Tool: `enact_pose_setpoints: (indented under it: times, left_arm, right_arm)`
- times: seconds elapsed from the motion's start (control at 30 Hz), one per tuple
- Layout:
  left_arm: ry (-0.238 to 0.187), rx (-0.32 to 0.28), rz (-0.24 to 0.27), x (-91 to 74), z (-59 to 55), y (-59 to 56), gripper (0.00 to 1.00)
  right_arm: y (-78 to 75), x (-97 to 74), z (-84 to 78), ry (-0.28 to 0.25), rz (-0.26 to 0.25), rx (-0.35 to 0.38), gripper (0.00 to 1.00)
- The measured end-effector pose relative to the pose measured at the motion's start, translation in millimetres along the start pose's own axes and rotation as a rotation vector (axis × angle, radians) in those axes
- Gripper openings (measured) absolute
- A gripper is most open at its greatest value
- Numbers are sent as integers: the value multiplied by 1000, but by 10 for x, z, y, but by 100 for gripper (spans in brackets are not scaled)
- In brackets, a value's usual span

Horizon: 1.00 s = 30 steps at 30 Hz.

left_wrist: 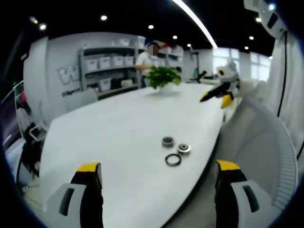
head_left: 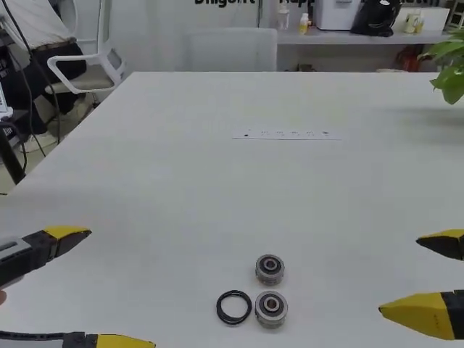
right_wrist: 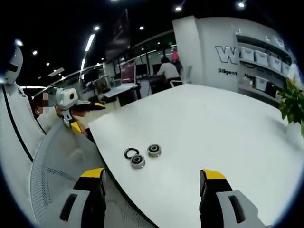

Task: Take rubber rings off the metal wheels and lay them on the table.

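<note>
Nearest, at the bottom left of the head view: left tool (head_left: 98,286), yellow-tipped jaws spread wide, gripping nothing. Opposite, at the right edge: right tool (head_left: 407,277), likewise agape and empty. Both held off to either side of the parts, probably to keep the work in plain sight while choosing an approach. Between them, close to the near edge of the worktop (head_left: 290,188) and within easy reach: black rubber ring (head_left: 233,307), lying flat and loose just beside the nearer metal wheel (head_left: 271,307). Seemingly that wheel's own, already stripped and laid down as tasked. Just behind: farther metal wheel (head_left: 270,268), also flat on its face, darker at the rim in the left gripper view, so probably wearing its ring and next in line. Beyond, bare surface, then a potted plant (head_left: 449,69) at the far right.
</note>
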<state>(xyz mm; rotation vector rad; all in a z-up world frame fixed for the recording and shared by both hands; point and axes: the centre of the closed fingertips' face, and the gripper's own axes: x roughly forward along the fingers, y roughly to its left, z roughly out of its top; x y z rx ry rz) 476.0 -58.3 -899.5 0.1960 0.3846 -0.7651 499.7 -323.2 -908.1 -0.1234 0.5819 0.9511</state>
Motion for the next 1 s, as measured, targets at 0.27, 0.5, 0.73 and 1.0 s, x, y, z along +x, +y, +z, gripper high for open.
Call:
enact_pose_setpoints:
  times: [0.27,0.5,0.73,1.0]
  left_arm:
    - [37,-18,-5,29,-95,-20,100]
    - [57,-38,-14,52,-143,-37,100]
    - [63,-54,-16,64,-167,-43,100]
    - [73,-54,-25,88,-176,-58,100]
  right_arm:
    - [-6,-14,-279,26,-44,62,91]
    - [-29,8,-421,84,-72,65,99]
    - [-8,32,-517,134,-67,64,99]
    - [10,43,-531,140,-56,71,99]
